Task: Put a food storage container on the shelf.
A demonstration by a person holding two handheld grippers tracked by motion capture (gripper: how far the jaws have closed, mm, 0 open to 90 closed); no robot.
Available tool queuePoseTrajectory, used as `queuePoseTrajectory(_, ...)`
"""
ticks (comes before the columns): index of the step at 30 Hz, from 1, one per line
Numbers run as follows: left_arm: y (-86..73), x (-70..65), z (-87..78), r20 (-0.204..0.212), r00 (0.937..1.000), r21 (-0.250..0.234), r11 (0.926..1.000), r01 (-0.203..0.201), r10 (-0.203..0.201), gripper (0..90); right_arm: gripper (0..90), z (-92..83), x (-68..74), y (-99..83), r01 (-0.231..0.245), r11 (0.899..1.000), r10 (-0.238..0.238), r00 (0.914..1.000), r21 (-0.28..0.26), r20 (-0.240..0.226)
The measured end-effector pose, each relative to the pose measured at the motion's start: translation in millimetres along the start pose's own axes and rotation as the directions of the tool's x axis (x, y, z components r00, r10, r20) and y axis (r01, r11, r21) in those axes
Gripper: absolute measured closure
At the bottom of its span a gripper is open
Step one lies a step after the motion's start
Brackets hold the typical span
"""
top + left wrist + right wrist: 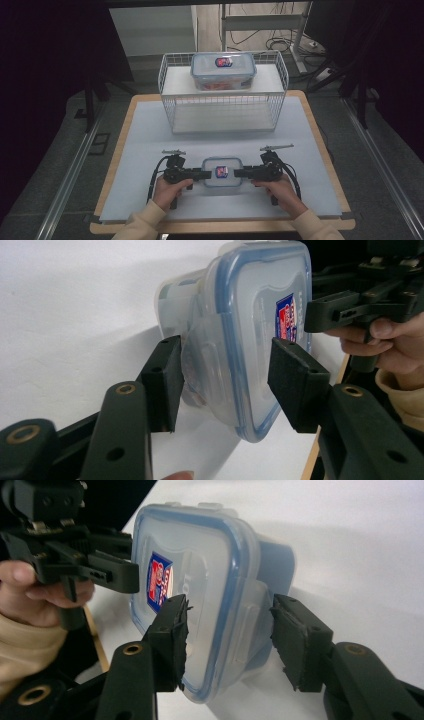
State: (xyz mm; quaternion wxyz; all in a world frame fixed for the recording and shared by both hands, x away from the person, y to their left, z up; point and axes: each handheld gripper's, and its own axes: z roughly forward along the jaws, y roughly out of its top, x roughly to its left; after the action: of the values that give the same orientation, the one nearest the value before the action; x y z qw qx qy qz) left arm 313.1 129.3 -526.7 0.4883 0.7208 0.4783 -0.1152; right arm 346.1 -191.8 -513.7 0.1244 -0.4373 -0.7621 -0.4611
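A clear lidded food container (pixel 221 172) with a blue seal and a red-and-blue label lies flat on the white mat near the front edge. My left gripper (pixel 206 175) straddles its left end and my right gripper (pixel 238 173) its right end. In the left gripper view the container (pixel 240 340) sits between the jaws of the gripper (pixel 227 365), one pad (pixel 165 380) by its side latch. In the right gripper view one pad (pixel 172 630) lies against the lid (pixel 200 580), while the other pad (pixel 295 640) stands a little off the base. Both grippers are open around it.
A white wire rack (pixel 170 100) stands at the back of the mat, with a second lidded container (pixel 223 70) on its upper shelf. The wooden table edge (pixel 220 227) runs just behind the person's sleeves. Dark floor, rails and cables surround the table.
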Motion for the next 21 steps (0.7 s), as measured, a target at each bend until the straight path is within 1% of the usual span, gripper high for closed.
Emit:
queuePoseTrajectory(3,-0.8,0.6,-0.3,0.004,1.0000,-0.005,1.0000,0.002,-0.002,49.8,50.7,-0.5,-1.2,-1.4,-0.023,1.000,0.023,0.9997,-0.008,-0.011)
queuePoseTrajectory(4,-1.1,0.6,-0.3,0.007,1.0000,-0.008,1.0000,0.003,-0.003,50.0,50.7,-0.6,-1.2,-1.5,-0.022,1.000,0.022,0.9997,-0.009,-0.011)
queuePoseTrajectory(6,-1.2,-0.2,-0.9,0.002,1.0000,-0.004,1.0000,-0.004,0.004,50.2,50.8,-0.8,-0.6,-1.8,-0.012,1.000,0.012,0.9999,-0.009,-0.008)
queuePoseTrajectory(9,-2.9,-1.1,-1.6,0.003,0.9998,-0.012,0.9998,-0.019,0.019,50.7,51.3,-1.4,0.4,-2.4,-0.006,1.000,0.006,1.0000,-0.010,-0.007)
queuePoseTrajectory(12,-4.2,-1.1,-1.7,0.008,0.9997,-0.024,0.9995,-0.022,0.023,51.2,51.4,-2.1,1.8,-3.4,-0.005,1.000,0.005,1.0000,-0.013,-0.004)
queuePoseTrajectory(18,-5.0,-4.7,-2.8,-0.006,0.9994,-0.023,0.9991,-0.034,0.034,51.5,51.9,-3.2,3.0,-5.2,-0.008,1.000,0.007,1.0000,-0.021,-0.006)
queuePoseTrajectory(21,-5.3,-6.4,-2.9,-0.013,0.9991,-0.025,0.9989,-0.040,0.039,51.5,51.9,-4.0,4.9,-5.7,0.010,1.000,-0.010,0.9999,-0.020,0.002)
